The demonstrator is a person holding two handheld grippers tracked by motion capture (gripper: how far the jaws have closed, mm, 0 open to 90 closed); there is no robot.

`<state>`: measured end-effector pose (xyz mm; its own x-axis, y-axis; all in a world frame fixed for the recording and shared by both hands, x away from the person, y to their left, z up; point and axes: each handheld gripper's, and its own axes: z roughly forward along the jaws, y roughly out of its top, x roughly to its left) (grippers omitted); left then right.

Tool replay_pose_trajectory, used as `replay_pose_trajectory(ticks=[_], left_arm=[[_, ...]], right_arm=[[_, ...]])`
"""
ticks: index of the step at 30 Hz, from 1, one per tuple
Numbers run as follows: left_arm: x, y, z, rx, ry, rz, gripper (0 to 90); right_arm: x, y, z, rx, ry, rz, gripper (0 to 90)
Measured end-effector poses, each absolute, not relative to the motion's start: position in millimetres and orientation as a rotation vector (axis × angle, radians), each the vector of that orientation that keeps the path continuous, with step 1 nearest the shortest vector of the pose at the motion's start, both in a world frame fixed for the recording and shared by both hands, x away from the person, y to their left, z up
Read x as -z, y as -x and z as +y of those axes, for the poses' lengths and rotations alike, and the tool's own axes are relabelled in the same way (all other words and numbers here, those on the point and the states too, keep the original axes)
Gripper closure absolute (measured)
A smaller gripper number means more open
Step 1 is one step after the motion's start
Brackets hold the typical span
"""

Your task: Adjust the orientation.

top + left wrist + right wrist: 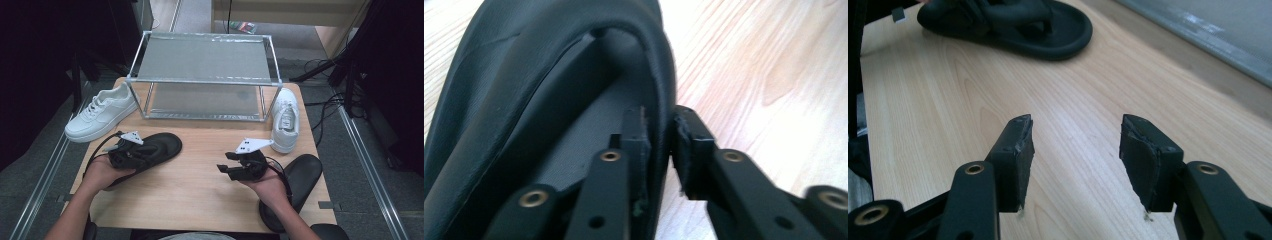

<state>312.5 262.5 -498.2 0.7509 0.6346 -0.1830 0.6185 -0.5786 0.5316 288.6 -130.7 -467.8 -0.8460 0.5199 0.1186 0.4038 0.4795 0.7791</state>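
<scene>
Worktop big, shoe rack at 12 o'clock. Left black sandal sat at 9 o'clock; left gripper jaws pinched its side rim. Best lift level, toe first into rack. Right gripper jaws spread, idle. White sneakers flanked rack, second sandal at 4 o'clock; rack posts could snag.

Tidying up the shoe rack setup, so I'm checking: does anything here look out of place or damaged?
The right black sandal hangs over the table's near right corner. The white sneakers sit apart at opposite ends of the rack. The right tongs' pads look frayed.
</scene>
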Motion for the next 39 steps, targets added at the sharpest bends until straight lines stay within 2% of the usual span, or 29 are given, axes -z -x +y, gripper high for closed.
replay_pose_trajectory(ticks=[5, 14, 28, 39], left_arm=[[492.3, -314.6, 262.8, -0.038, -2.356, 0.937, 82.5], [466.2, -316.8, 254.6, -0.069, -2.308, 0.967, 82.9], [444.7, -316.5, 188.5, -0.032, -2.351, 0.806, 82.8], [450.2, -319.3, 134.7, 0.056, -2.423, 0.724, 82.8]], right_arm=[[469.5, -288.6, -129.8, -1.306, -0.813, 2.598, 48.8], [469.5, -286.6, -135.0, -1.324, -0.831, 2.588, 48.8], [470.3, -280.5, -146.6, -1.311, -0.900, 2.555, 48.4], [472.7, -272.9, -157.7, -1.287, -0.956, 2.530, 47.6]])
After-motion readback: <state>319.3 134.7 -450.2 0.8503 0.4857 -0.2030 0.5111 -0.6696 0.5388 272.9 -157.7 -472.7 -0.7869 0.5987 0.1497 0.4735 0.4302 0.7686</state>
